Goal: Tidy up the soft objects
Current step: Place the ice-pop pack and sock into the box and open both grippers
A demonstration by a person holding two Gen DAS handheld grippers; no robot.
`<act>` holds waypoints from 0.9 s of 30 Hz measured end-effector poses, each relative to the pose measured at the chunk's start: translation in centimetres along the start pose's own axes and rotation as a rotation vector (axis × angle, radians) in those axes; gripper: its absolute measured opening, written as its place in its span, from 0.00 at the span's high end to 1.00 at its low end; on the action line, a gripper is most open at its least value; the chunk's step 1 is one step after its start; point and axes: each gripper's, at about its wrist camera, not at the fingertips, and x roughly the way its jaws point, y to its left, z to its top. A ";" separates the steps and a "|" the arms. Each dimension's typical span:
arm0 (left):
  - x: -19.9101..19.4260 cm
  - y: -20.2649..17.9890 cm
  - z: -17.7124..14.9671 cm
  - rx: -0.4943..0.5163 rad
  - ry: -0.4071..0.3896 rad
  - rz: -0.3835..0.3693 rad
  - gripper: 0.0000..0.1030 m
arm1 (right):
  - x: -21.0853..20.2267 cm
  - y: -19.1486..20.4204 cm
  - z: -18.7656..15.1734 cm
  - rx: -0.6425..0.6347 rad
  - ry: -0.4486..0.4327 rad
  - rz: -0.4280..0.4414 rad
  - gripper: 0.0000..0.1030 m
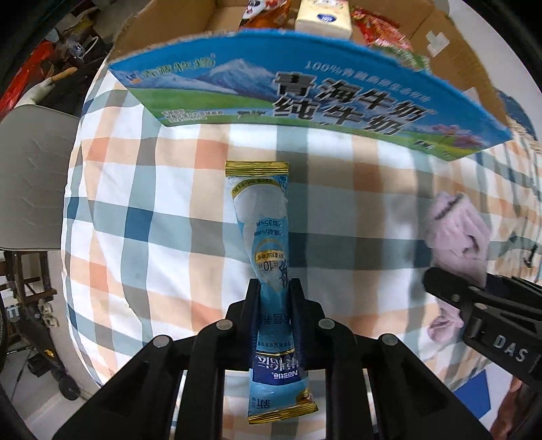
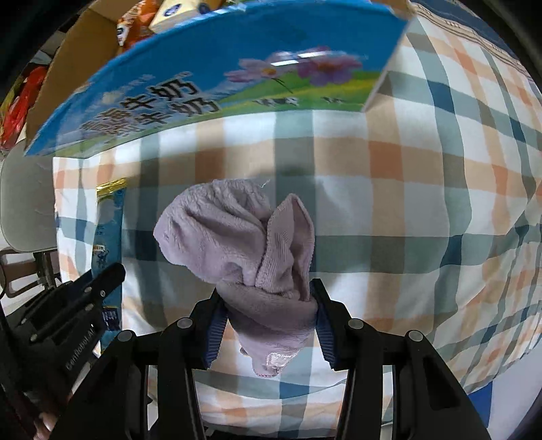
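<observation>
Both tongs are holding soft things.

Our left tongs (image 1: 273, 298) pinch a blue sachet (image 1: 267, 257), right tongs (image 2: 267, 298) squeeze a lilac cloth (image 2: 237, 243); the box (image 1: 305, 91) at frame top holds snack packets (image 1: 379, 30).

wrist views, close, perhaps sharing milk carton (image 1: 305, 91)

Sachet (image 1: 262, 243) left of towel (image 2: 244, 247); box (image 1: 305, 91) behind both, on cloth (image 1: 152, 203).

Black plastic claw (image 2: 267, 294) — blue ribbed pads (image 2: 216, 325), round silver screws.
</observation>
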 end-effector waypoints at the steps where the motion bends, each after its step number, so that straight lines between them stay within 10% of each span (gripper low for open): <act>1: -0.5 -0.5 -0.2 0.002 -0.007 -0.003 0.86 | -0.4 0.1 -0.2 -0.005 -0.005 0.004 0.53; 15: -12.0 -0.5 1.4 0.039 -0.187 -0.117 0.87 | -8.8 2.3 -0.6 -0.071 -0.103 0.085 0.53; 27: -15.5 -0.3 10.9 0.073 -0.272 -0.074 0.87 | -14.5 7.2 5.2 -0.076 -0.215 0.106 0.53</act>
